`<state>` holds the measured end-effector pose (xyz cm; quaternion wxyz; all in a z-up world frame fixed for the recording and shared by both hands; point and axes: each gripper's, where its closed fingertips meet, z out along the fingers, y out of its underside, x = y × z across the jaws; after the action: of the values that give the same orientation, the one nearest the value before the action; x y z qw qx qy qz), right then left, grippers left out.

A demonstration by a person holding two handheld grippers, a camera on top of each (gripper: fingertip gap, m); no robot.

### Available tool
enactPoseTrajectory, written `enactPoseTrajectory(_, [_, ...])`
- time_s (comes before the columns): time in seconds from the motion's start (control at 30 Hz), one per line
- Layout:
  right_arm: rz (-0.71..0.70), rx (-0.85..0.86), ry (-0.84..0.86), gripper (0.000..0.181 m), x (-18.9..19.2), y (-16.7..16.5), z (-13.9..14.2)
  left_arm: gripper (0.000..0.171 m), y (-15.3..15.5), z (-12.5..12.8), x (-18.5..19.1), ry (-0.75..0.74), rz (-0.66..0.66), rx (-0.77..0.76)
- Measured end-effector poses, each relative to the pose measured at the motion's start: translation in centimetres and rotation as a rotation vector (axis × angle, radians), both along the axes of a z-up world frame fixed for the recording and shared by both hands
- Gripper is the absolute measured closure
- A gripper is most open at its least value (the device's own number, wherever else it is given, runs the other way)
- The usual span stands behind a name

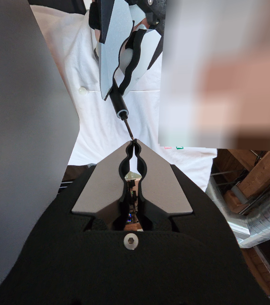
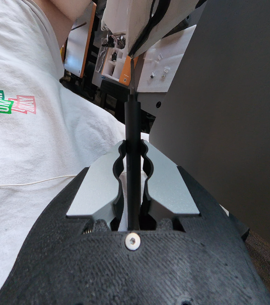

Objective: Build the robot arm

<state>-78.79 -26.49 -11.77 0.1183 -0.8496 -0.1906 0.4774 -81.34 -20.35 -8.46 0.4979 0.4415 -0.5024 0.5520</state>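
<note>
Hidden: a large blurred patch covers the upper right of the left wrist view; a grey panel fills its left side; the tiny screw at the left gripper's tip is barely legible, and the right wrist view does not resolve it.
Left gripper: fingertips pinched nearly together on the small screw; wavy pads gape behind the tips.
Right gripper: closed around a black precision screwdriver, its handle running back between the fingers to the gripper body.
Axis: the screwdriver lies along the right gripper's fingers, its bit pointing forward; bit tip meets the screw at the left gripper's tip.
Surroundings: white shirt close behind both tools; orange-and-white box and white foam tray beyond; silver duct at lower right.
Room: grey panel crowds one side in each view; shirt crowds the other.
</note>
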Motion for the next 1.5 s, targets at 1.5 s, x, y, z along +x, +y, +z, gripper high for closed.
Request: enactPoseTrajectory(1.5, [-0.282, 0.028, 0.408, 0.166, 13.3, 0.6, 3.3, 0.128, -9.0, 0.4, 16.2, -0.386, 0.967, 0.349])
